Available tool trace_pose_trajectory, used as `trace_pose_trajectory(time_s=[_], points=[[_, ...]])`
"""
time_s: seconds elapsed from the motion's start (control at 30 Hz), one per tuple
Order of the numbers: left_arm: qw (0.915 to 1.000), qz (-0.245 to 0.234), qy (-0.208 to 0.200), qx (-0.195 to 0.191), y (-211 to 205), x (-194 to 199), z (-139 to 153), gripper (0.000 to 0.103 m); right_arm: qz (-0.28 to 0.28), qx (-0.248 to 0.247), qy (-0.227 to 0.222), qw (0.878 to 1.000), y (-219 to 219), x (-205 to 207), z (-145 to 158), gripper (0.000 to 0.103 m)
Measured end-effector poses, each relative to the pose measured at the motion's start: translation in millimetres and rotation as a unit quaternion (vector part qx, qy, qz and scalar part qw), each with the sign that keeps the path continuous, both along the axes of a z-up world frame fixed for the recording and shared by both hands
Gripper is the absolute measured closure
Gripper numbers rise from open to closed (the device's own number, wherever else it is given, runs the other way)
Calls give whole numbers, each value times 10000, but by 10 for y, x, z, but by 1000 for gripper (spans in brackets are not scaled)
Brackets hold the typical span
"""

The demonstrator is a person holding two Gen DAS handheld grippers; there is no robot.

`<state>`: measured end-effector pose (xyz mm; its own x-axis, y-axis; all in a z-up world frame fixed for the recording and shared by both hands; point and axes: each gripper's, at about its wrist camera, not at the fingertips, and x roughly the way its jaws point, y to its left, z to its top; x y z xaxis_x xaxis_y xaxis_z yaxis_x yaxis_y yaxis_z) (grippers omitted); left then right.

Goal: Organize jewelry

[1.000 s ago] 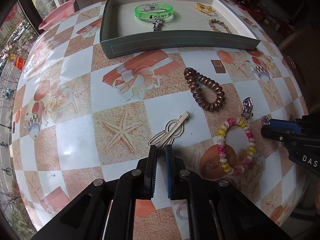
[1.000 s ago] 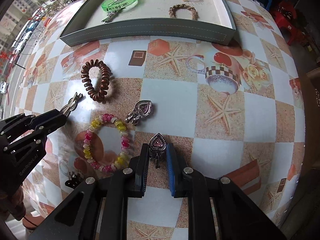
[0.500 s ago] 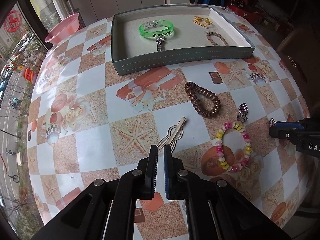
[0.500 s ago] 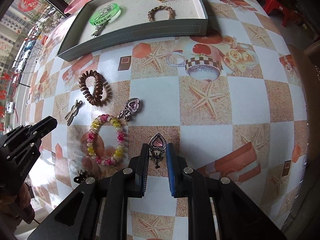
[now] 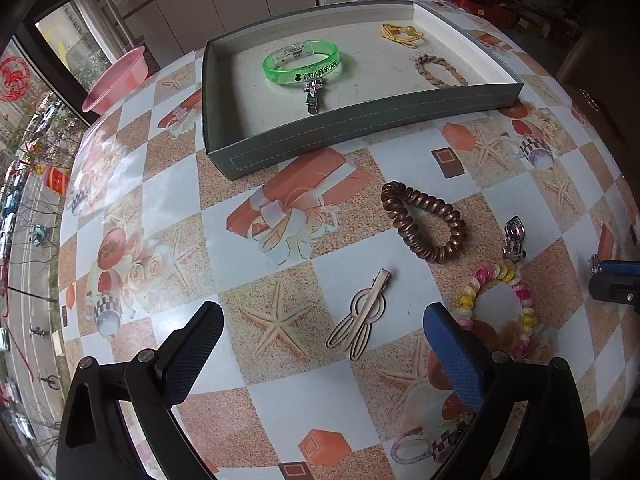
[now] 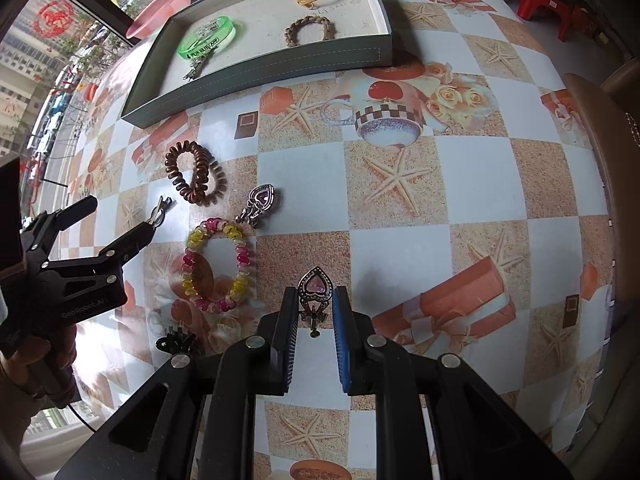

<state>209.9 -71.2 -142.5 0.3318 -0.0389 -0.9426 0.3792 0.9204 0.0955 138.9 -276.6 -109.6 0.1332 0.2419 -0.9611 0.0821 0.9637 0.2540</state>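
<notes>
A: Two grippers, two jobs. The right gripper [image 6: 314, 308] has its jaws narrow, clamped on the heart clip [image 6: 315, 289], whose pink stone stands out just past the fingertips. The left gripper [image 5: 322, 330] has its jaws spread wide, holding nothing, with the flat hair clip [image 5: 360, 316] lying on the table [image 5: 168, 216] in the gap between them, a little ahead.

B: So the left one is lining up a pick?

A: I judge so. To do it well, keep the clip centred between the pads and come down until the fingertips [image 5: 204, 326] nearly touch the cloth, since the clip is thin and lies flat.

B: It sits at a slant to the jaws.

A: Yes, so a slight wrist turn should let the pads close across its narrow width. The beaded bracelet [image 5: 496, 312] lies just outside the blue finger; closing off-centre could catch it.

B: And where does everything go?

A: Into the tray [image 5: 360, 128], well ahead of both jaws, where the green bangle [image 5: 300, 62] already rests. The coil hair tie [image 5: 424, 220] and second heart clip [image 6: 262, 200] lie between jaws and tray.
</notes>
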Motion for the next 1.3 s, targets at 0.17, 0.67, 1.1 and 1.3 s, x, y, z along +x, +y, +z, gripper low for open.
trace_pose_trajectory(time_s=[0.17,0.67,1.1,1.3], points=[[9996,-223,186,-40,-106,18,-123,17,-66,24,-3,10000,-32,-22,22,84],[9927,553,389,-1000,208,-56,192,72,-151,168,-228,9995,-138,127,217,84],[9887,819,-50,-1258,144,398,688,88,-154,328,-589,9976,-197,700,502,84],[9914,1029,-189,-791,218,405,636,87,-145,428,-663,9968,-213,876,529,84]])
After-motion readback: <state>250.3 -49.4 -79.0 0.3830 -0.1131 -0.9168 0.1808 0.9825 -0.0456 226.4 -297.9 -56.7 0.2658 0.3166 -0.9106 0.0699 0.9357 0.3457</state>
